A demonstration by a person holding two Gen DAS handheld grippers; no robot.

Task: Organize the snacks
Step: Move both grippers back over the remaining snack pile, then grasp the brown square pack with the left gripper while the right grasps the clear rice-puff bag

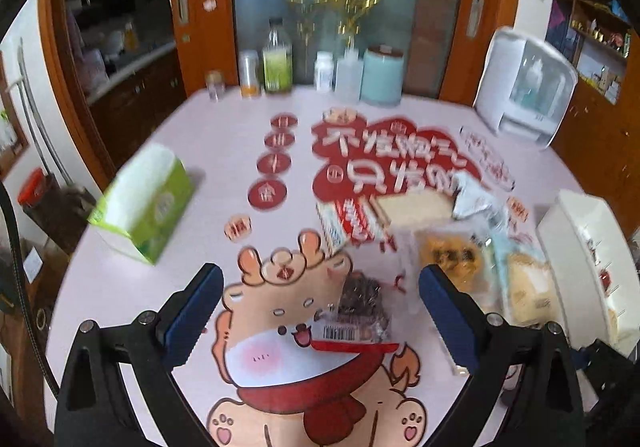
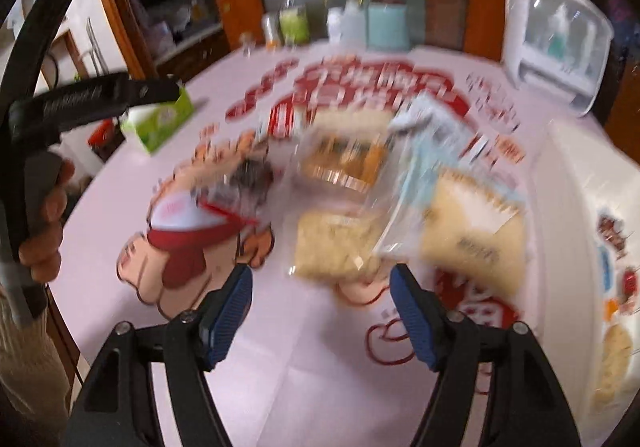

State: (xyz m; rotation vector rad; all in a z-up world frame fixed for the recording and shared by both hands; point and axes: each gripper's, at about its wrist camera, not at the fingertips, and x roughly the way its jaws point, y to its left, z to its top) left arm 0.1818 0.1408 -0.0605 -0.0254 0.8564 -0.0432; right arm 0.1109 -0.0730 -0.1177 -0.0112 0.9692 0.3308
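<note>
On the pink table (image 1: 192,135), printed with a cartoon animal and red lettering, the snack packets lie in a loose cluster right of centre. Left gripper (image 1: 320,307): jaws wide apart, nothing between the pads, hovering over the print; a dark snack bag (image 1: 362,305) with a barcode label lies flat just ahead, not touched. Right gripper (image 2: 320,311): jaws well apart, empty, no pad on anything. Right view is motion-blurred, so details are soft.

Snacks: red-and-white box (image 1: 344,223) lying flat, a beige packet (image 1: 416,207) beside it, a crumpled silver bag (image 1: 474,197), a clear bag of orange pieces (image 1: 446,255), and a pale yellow packet (image 2: 476,243) partly under a light-blue bag (image 2: 432,163). Another yellow packet (image 2: 336,247) sits just ahead of the right gripper's pads. All are on the tabletop, none in a container.

White bin (image 1: 580,247) at the table's right edge, next to the cluster; contents can't be made out. Green tissue box (image 1: 144,203) at left, white tissue showing on top. Back row: bottle (image 1: 277,63) with greenish liquid, small jars, a white bottle, a teal canister (image 1: 382,77). White appliance (image 1: 524,87) with clear door at far right; bottle shapes inside, blurred.

A hand (image 2: 44,215) grips the left gripper's handle at the left edge of the right view.
</note>
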